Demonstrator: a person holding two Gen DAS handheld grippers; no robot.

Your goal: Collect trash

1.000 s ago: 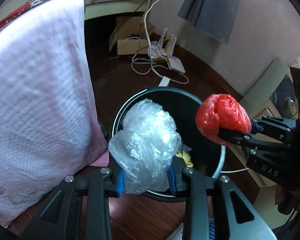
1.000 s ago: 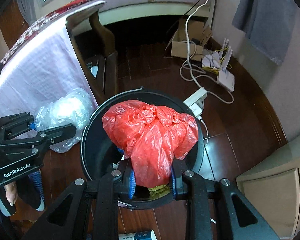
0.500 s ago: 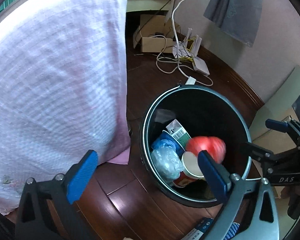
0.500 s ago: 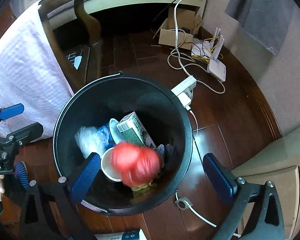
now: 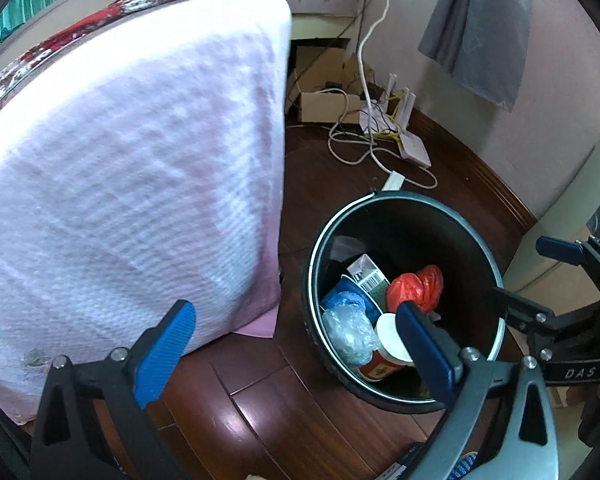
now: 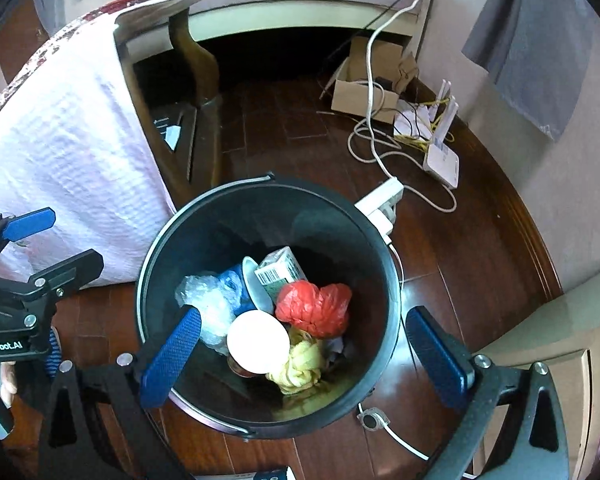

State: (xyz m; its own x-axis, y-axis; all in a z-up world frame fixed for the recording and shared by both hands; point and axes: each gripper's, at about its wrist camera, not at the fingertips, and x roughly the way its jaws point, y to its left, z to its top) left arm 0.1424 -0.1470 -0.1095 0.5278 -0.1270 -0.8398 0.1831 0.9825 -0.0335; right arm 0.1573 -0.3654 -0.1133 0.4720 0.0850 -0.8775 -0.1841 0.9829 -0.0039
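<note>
Trash is seen lying at the bottom of the black bin (image 6: 268, 416), and nothing is held by either hand-held gripper. The right hand-held gripper (image 6: 300, 364) is spread wide above the bin, its blue pads (image 6: 172, 360) set apart on either side of the opening. The left hand-held gripper (image 5: 292, 352) is likewise opened wide and empty, held to the left of the bin, with one blue pad (image 5: 164, 354) in front of the pink cloth (image 5: 132, 184) and the other over the bin's near rim.

Inside the bin, a crumpled red plastic bag (image 6: 314, 308) is found touching a white round lid (image 6: 258, 342) on a cup. A clear plastic bag (image 6: 210, 304) is seen at the left, beside something blue, and a small carton with a barcode (image 6: 280, 272) leans behind the red bag. A yellow crumpled piece (image 6: 298, 364) lies in front of the red bag.

The bin stands on a dark wooden floor (image 6: 284, 120), just beside the cloth-draped furniture. Behind the bin, a white power strip (image 6: 382, 200) is seen touching or nearly touching its rim, with white cables trailing to a white router (image 6: 442, 160) and an open cardboard box (image 6: 364, 92) near the wall. A grey cloth (image 5: 480, 28) hangs on the wall.
</note>
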